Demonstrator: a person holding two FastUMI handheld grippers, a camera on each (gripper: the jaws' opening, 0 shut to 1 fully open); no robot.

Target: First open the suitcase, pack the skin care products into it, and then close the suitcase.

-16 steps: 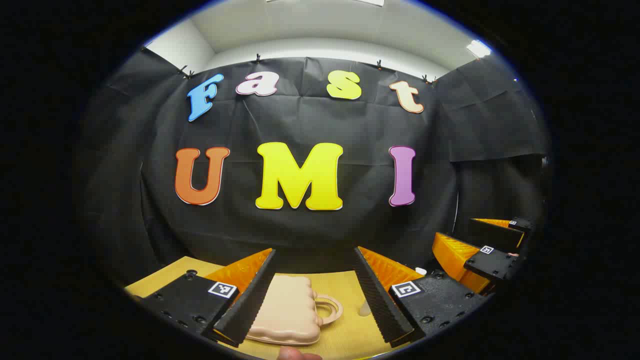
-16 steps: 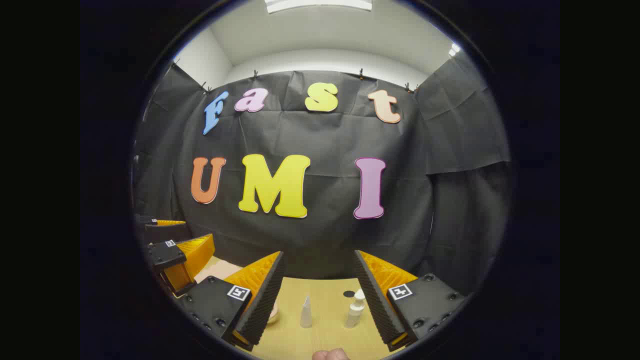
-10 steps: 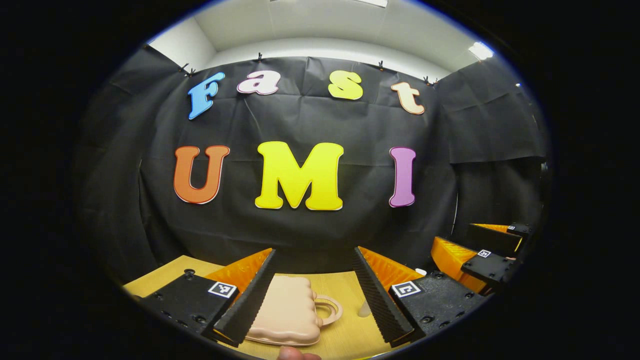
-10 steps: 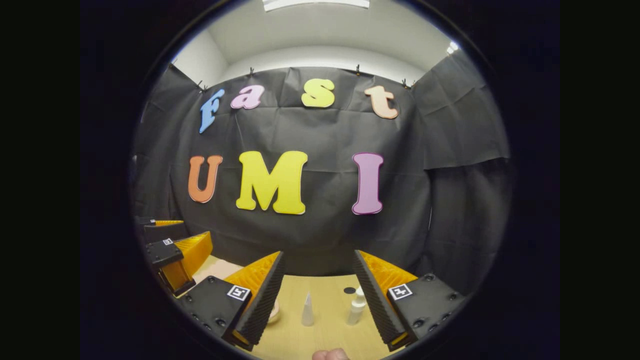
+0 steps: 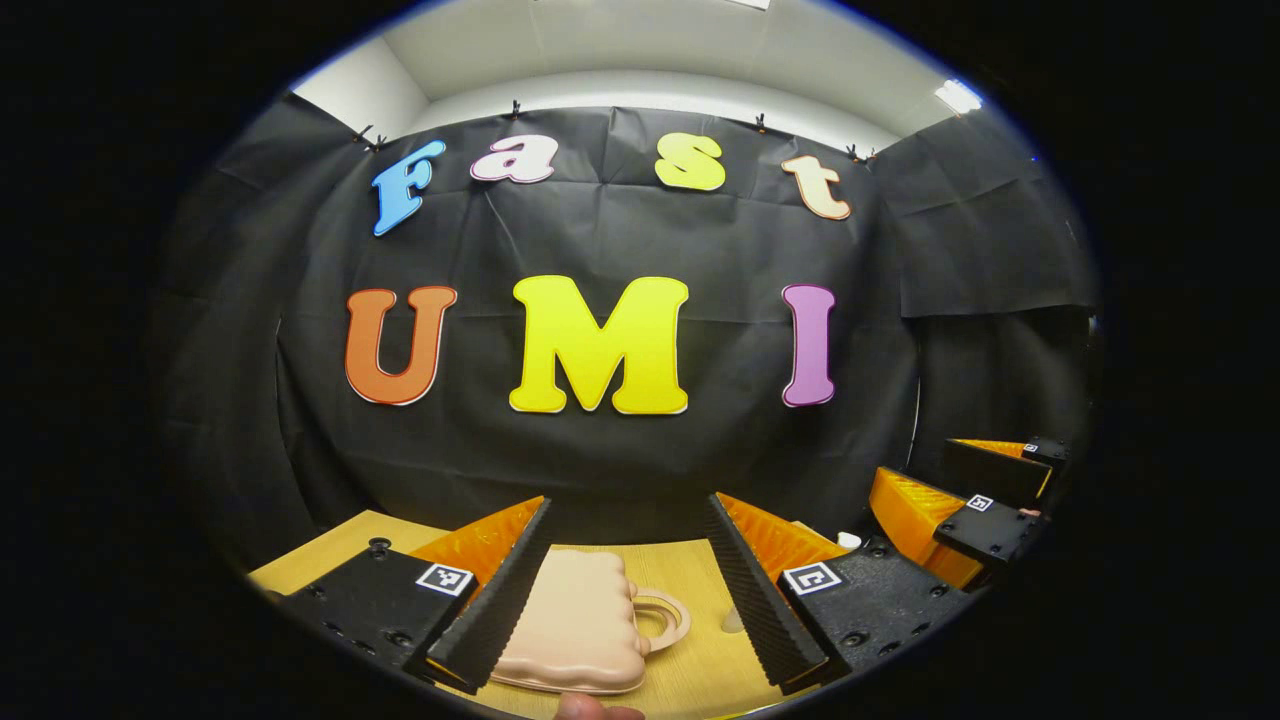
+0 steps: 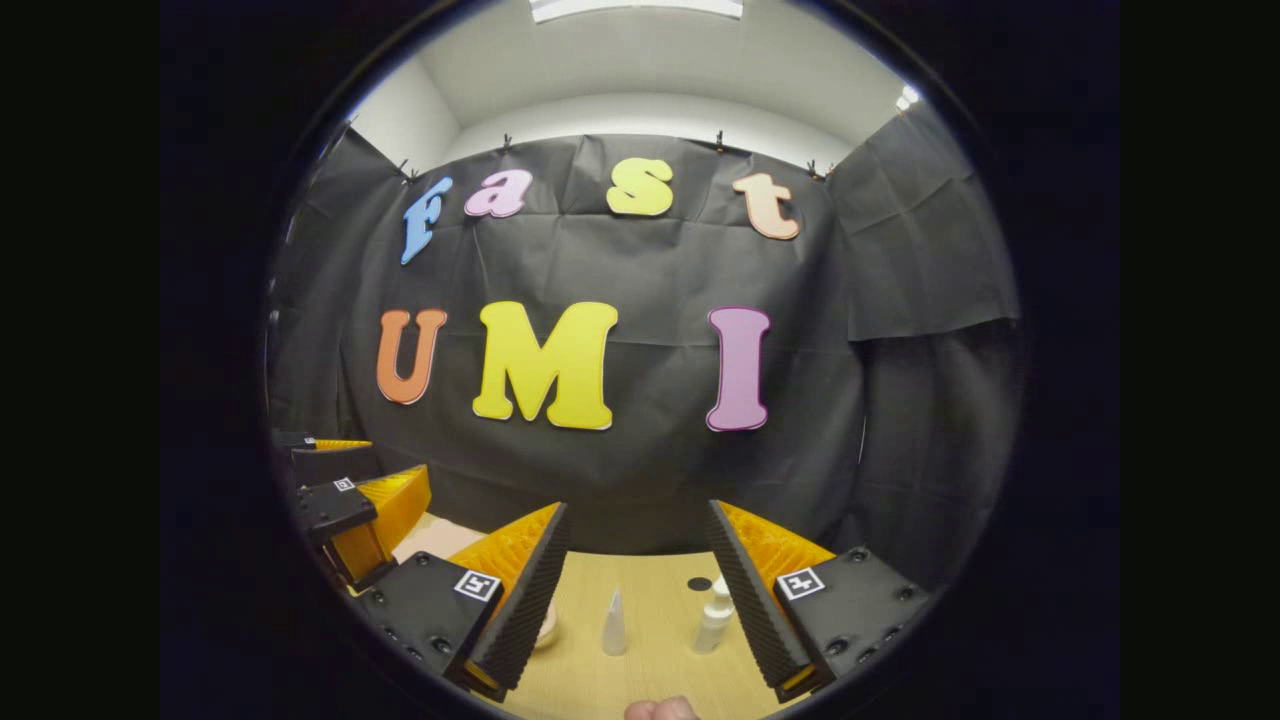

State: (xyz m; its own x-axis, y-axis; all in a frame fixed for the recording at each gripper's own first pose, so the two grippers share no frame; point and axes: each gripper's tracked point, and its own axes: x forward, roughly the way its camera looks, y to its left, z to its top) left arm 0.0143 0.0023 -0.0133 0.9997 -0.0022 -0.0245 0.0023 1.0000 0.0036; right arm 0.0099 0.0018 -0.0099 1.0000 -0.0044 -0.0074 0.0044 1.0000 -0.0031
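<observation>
Left gripper view: left gripper (image 5: 628, 585) spread wide above closed suitcase (image 5: 578, 625) on counter (image 5: 320, 555); right gripper (image 6: 632, 590) spread too, framing tube (image 6: 614, 624) and pump bottle (image 6: 713, 619).

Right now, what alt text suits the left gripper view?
A closed suitcase lies flat on the table between the open left gripper. The right gripper hangs farther right, before the black cloth wall.

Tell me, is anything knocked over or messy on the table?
Nothing stands out. The suitcase lies flat and shut on the table. The cone-shaped tube and the pump bottle stand upright, apart from each other. Both the left gripper and the right gripper hang open above them, holding nothing.
</observation>
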